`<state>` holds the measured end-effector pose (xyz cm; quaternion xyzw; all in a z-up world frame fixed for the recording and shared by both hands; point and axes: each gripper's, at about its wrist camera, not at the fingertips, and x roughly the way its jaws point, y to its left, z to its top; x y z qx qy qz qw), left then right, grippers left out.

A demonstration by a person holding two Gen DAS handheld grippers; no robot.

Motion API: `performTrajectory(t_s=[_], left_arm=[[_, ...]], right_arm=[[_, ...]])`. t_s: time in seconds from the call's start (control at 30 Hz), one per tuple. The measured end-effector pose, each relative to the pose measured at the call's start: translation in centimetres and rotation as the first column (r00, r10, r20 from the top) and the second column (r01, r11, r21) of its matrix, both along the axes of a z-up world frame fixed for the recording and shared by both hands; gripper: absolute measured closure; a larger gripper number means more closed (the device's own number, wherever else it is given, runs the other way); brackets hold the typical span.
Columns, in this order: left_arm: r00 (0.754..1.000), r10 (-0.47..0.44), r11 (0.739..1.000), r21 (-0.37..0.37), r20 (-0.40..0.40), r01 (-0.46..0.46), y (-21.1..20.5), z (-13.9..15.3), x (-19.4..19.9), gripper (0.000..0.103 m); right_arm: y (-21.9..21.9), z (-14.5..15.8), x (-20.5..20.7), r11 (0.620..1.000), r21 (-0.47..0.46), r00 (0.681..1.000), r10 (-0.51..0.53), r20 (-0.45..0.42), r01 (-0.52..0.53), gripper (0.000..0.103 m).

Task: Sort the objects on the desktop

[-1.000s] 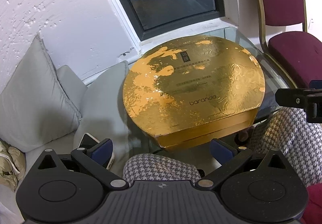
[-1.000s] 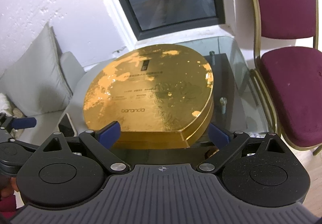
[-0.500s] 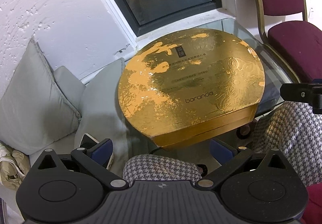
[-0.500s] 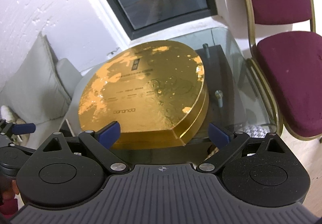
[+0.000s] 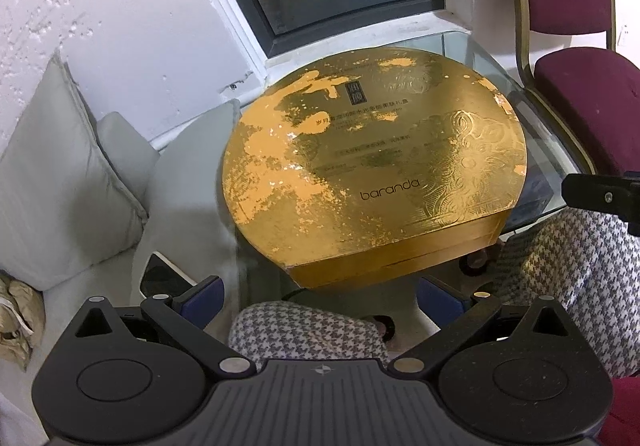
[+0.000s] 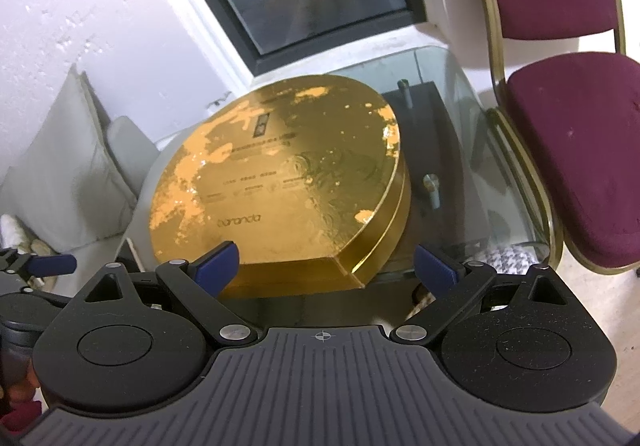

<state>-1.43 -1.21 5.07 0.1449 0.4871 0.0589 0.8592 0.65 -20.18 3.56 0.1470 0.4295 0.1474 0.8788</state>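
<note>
Gold-foil box [image 5: 372, 169] lies shut on the glass worktop [image 6: 472, 133]; both grippers [image 5: 318, 296] [image 6: 326, 266], jaws spread wide and empty, should bracket opposite rims evenly.

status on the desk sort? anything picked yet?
Done: nothing visibly sorted. The gold box lies closed on the glass table, the only item on top. In hand: nothing; left gripper and right gripper are both open and empty, short of the box's flat front edge. Left: grasping or opening the box, then all sorting.
</note>
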Motion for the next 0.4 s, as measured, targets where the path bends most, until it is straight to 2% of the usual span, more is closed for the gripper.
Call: performTrajectory(t_s=[0.4], left_arm=[[0.996, 0.085, 0.994, -0.068, -0.022, -0.086, 1.7, -1.0, 1.7, 0.001]], right_arm=[[1.5, 0.1, 1.4, 0.999, -0.023, 0.999, 0.037, -0.012, -0.037, 0.006]])
